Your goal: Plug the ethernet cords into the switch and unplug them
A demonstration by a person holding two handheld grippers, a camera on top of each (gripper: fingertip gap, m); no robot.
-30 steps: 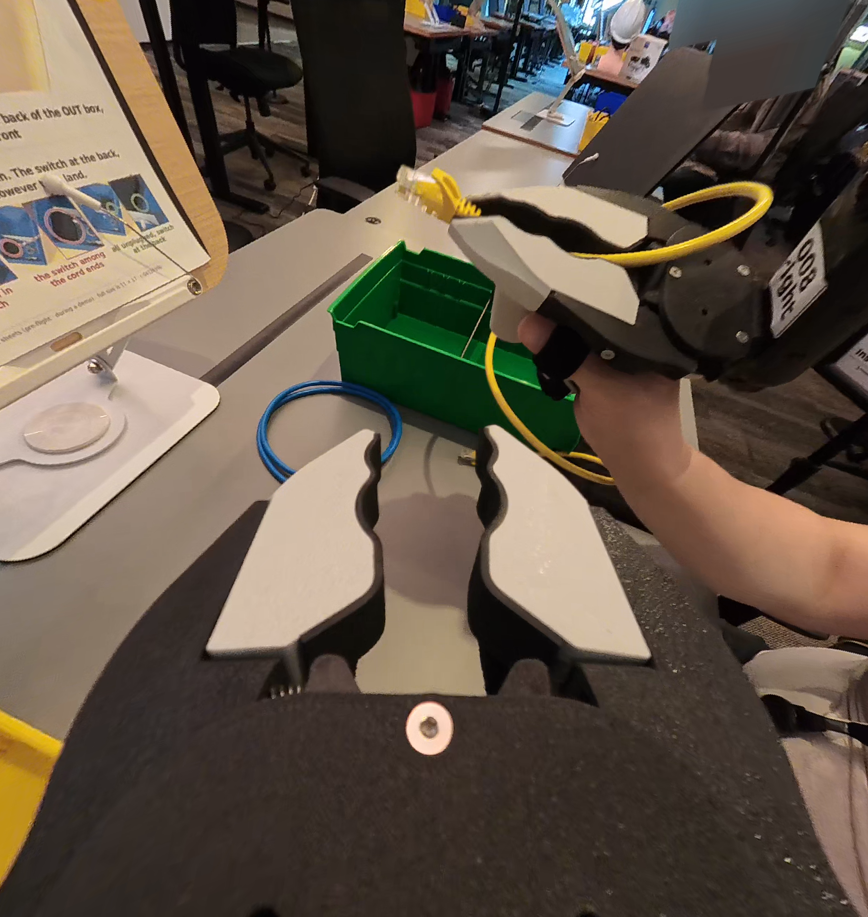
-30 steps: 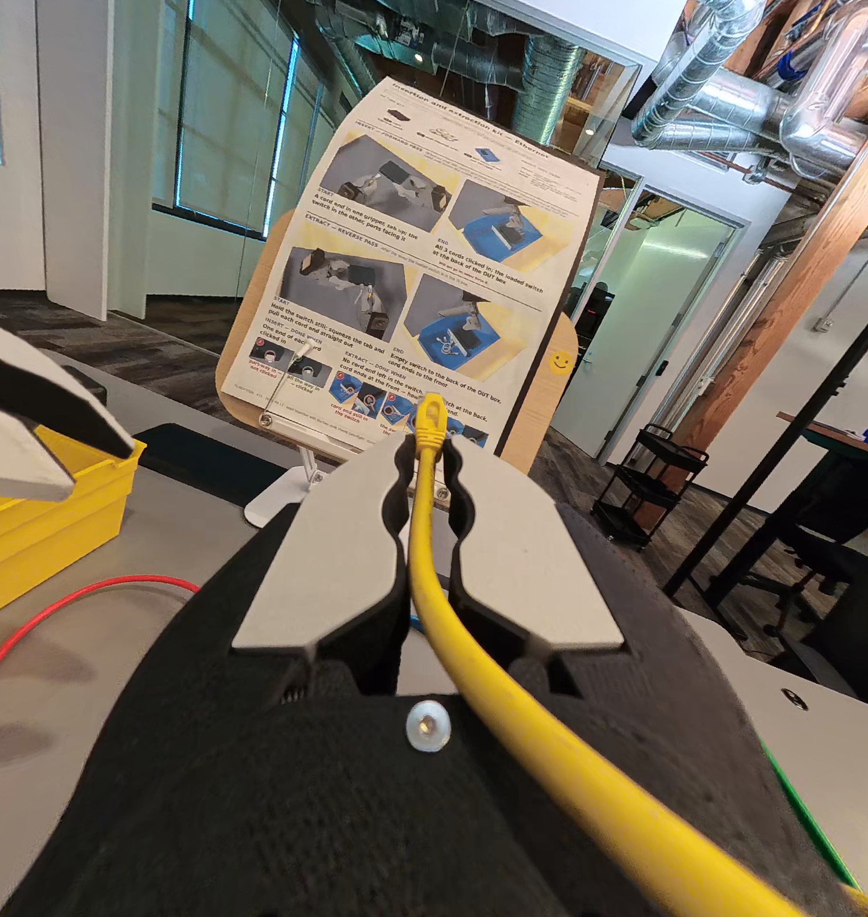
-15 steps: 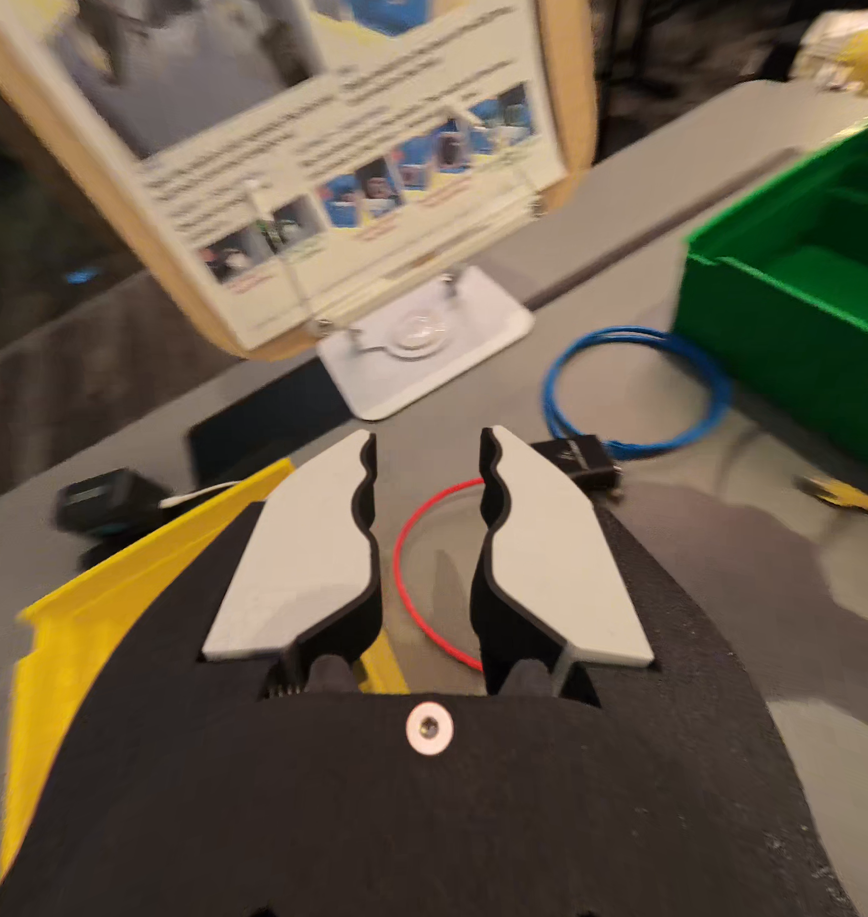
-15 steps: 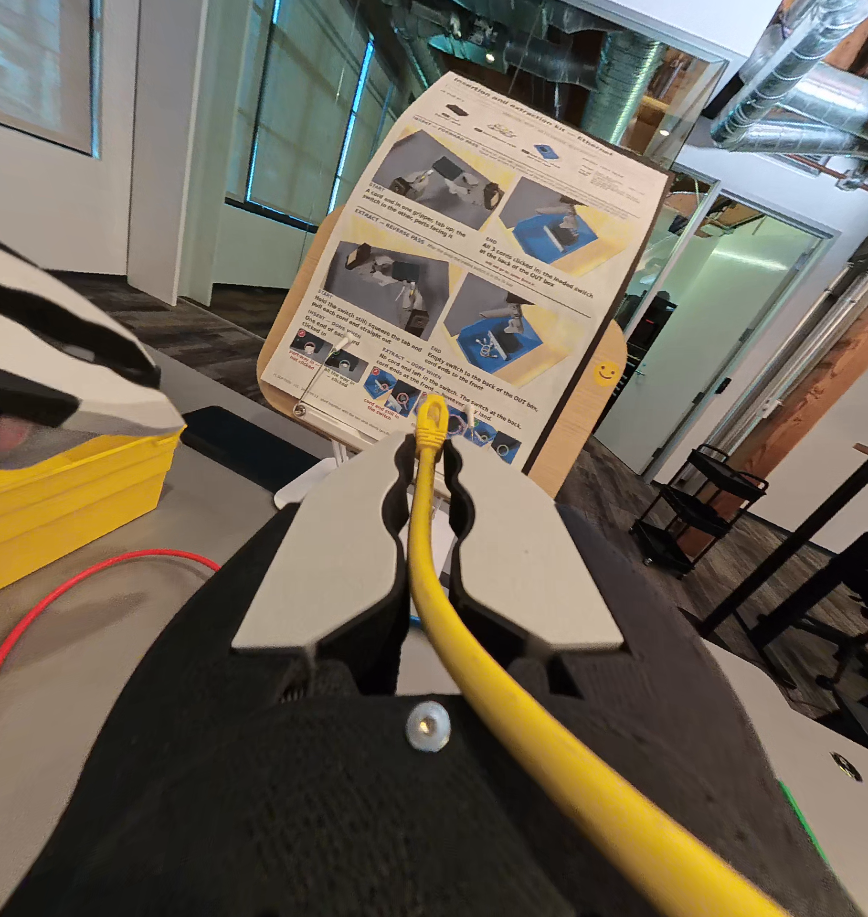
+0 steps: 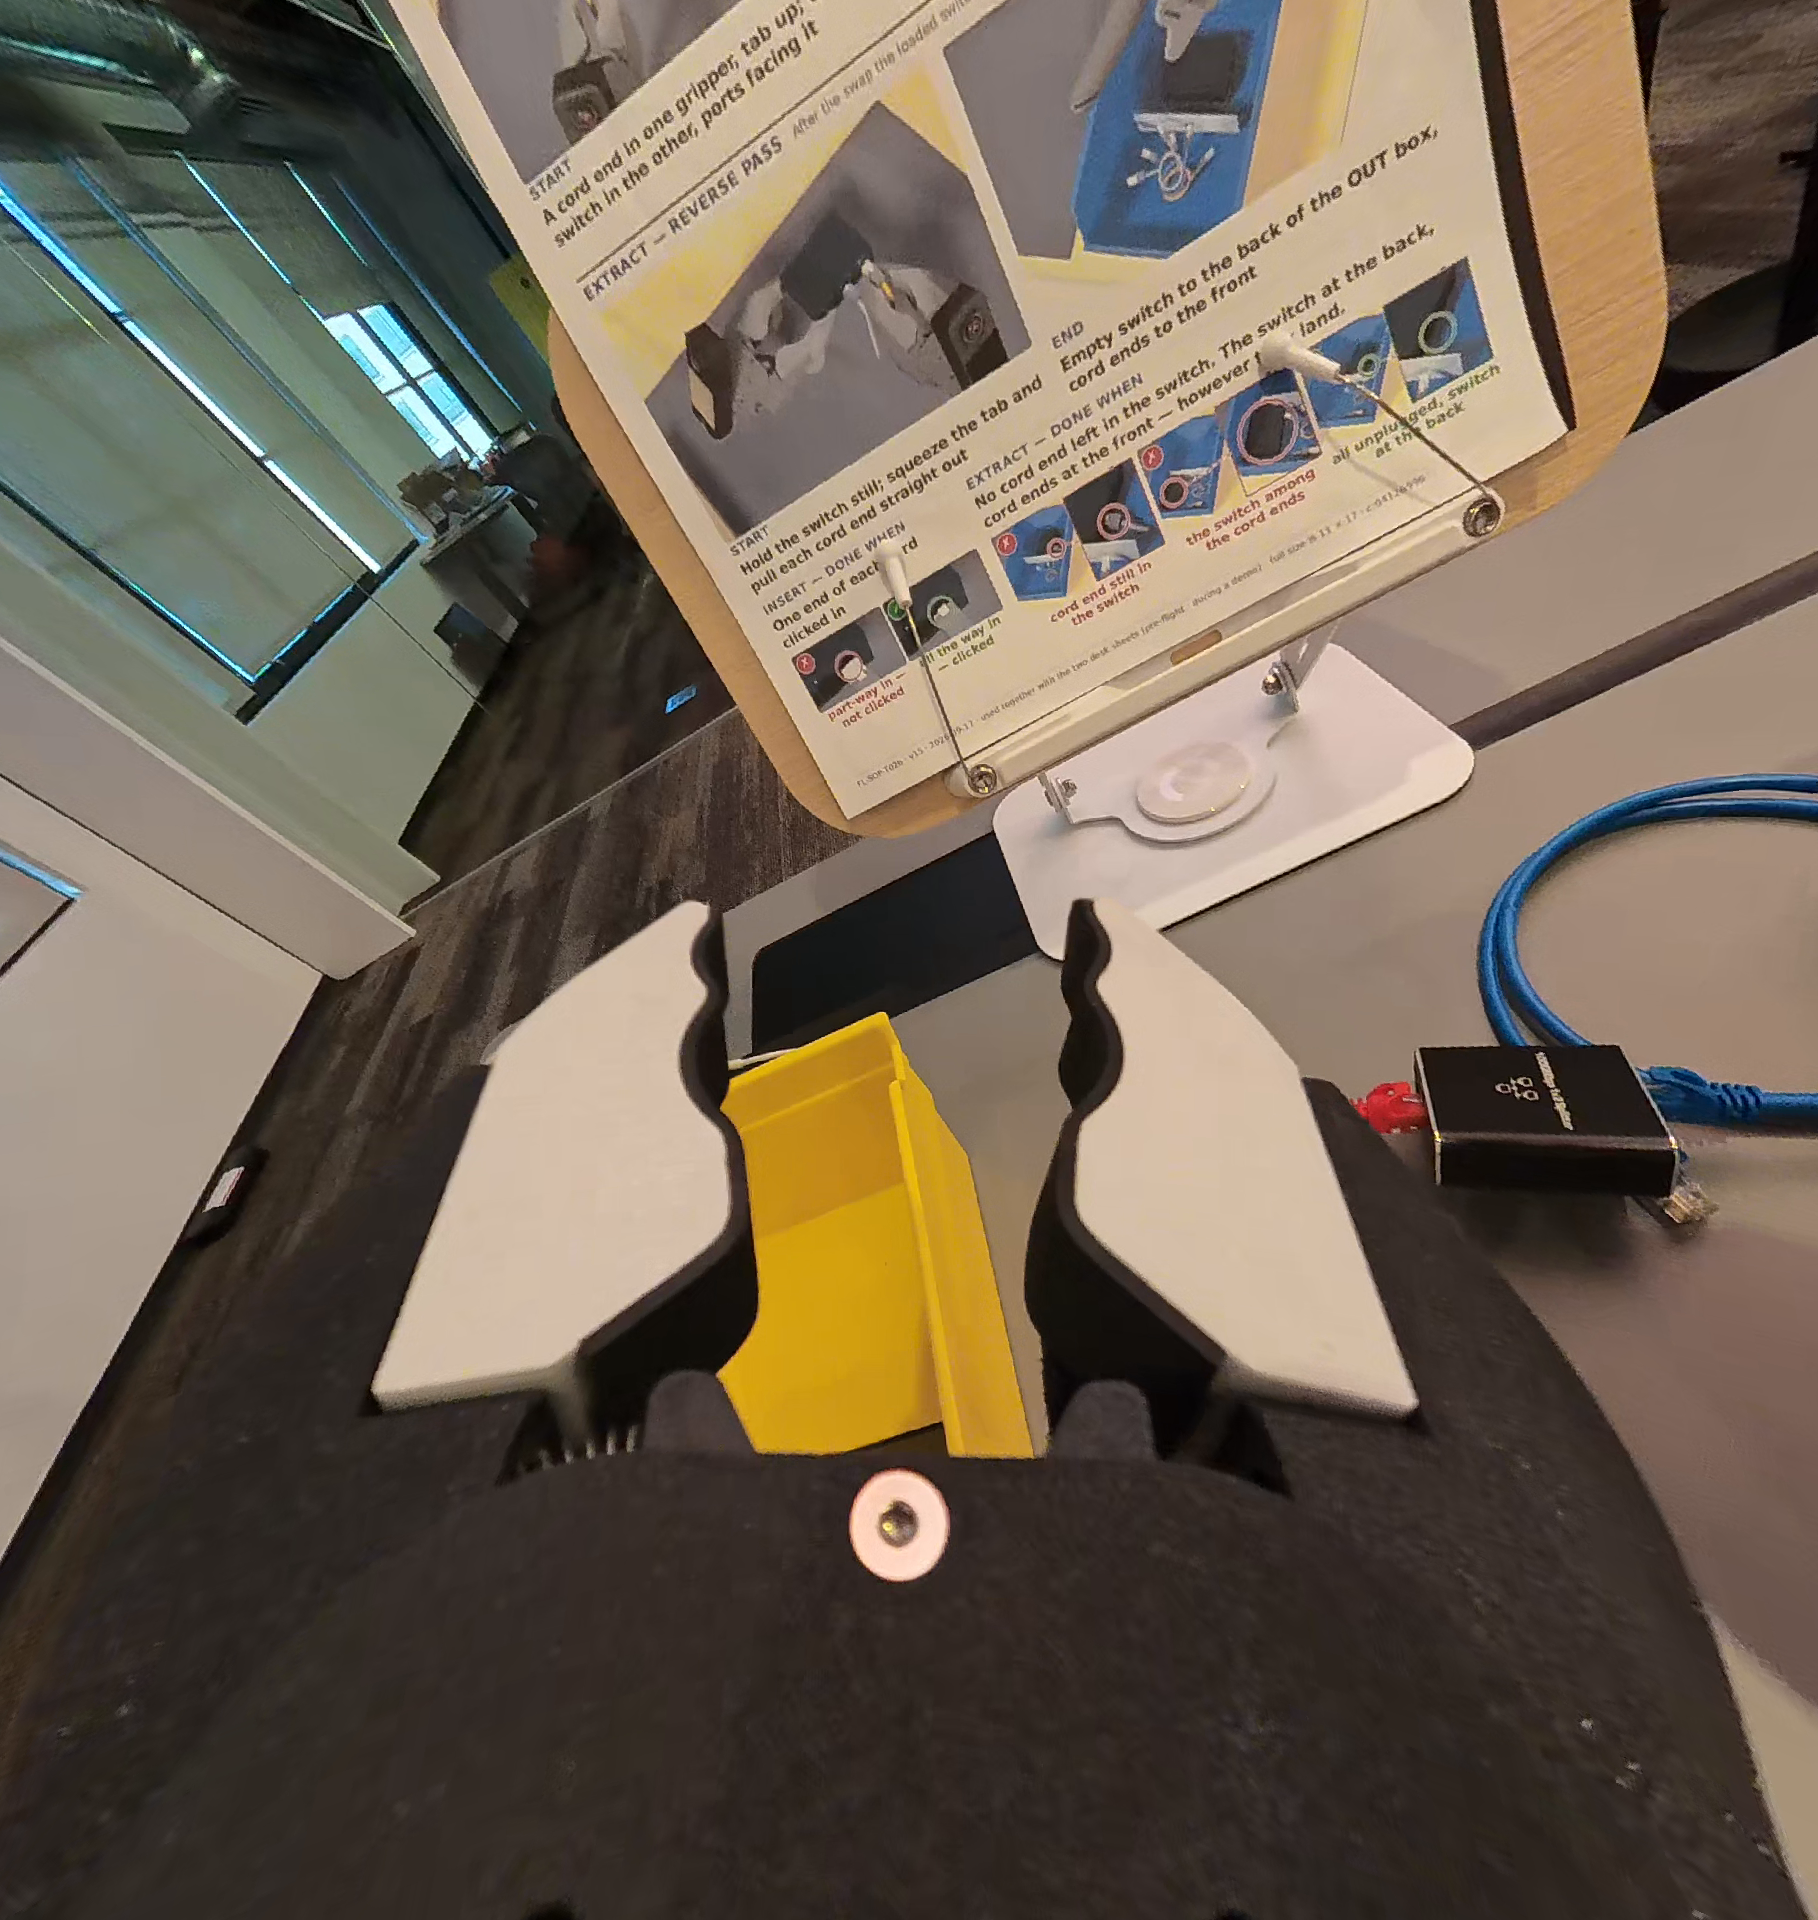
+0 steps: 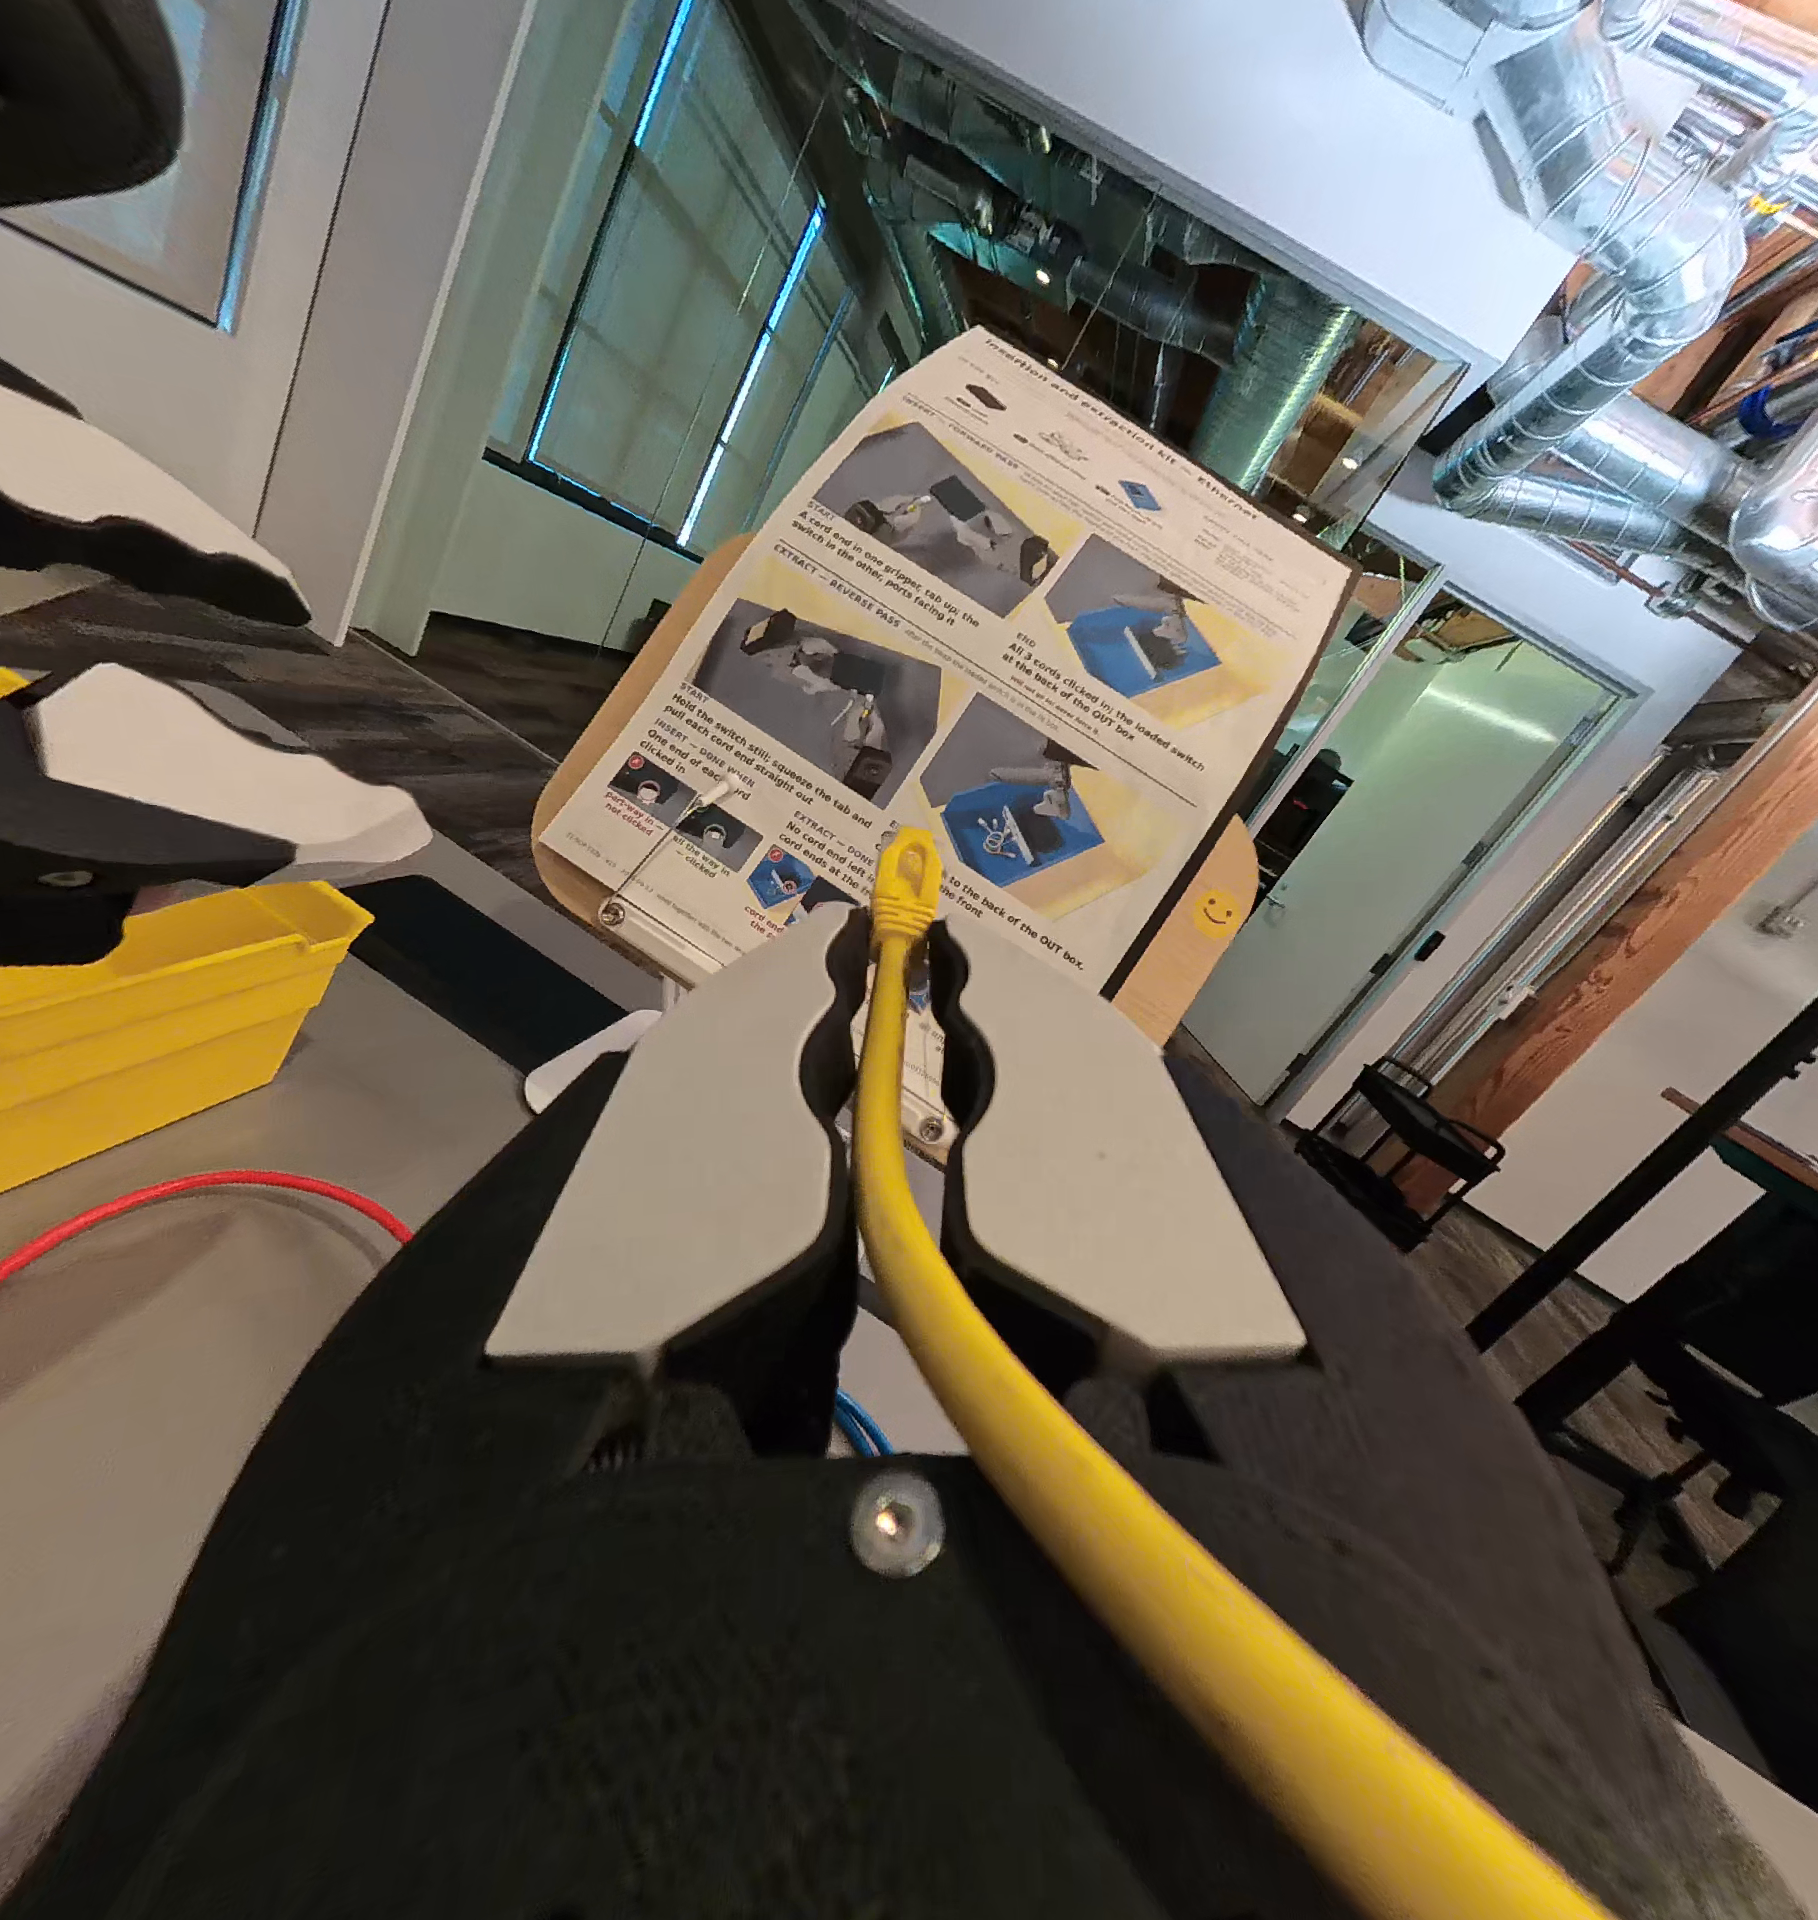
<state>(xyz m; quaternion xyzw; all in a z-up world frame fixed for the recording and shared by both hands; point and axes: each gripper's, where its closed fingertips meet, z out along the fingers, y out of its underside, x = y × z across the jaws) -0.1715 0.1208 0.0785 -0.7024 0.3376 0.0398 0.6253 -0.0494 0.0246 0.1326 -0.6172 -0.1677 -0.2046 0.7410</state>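
Note:
My left gripper [image 5: 894,925] is open wide and empty, and hovers over a yellow bin [image 5: 853,1195]. The black switch [image 5: 1549,1117] lies on the grey table to its right. A blue cord [image 5: 1611,883] meets the switch's right side and a red plug [image 5: 1388,1107] its left side. My right gripper [image 6: 897,935] is shut on a yellow ethernet cord [image 6: 988,1299] just behind its plug [image 6: 903,873], which sticks out past the fingertips. The left gripper also shows in the right wrist view [image 6: 354,707], open, at far left.
An instruction board [image 5: 1040,364] on a white stand [image 5: 1352,790] stands behind the work area. A black mat [image 5: 884,966] lies by the bin. In the right wrist view a red cord [image 6: 209,1190] loops on the table beside the yellow bin [image 6: 157,997]. My left tips are roughly 20 cm from the black switch [image 5: 1549,1117].
My left gripper swung left, away from the green bin and the right gripper, to above the yellow bin, and its jaws opened wider. The right gripper kept its hold on the yellow cord.

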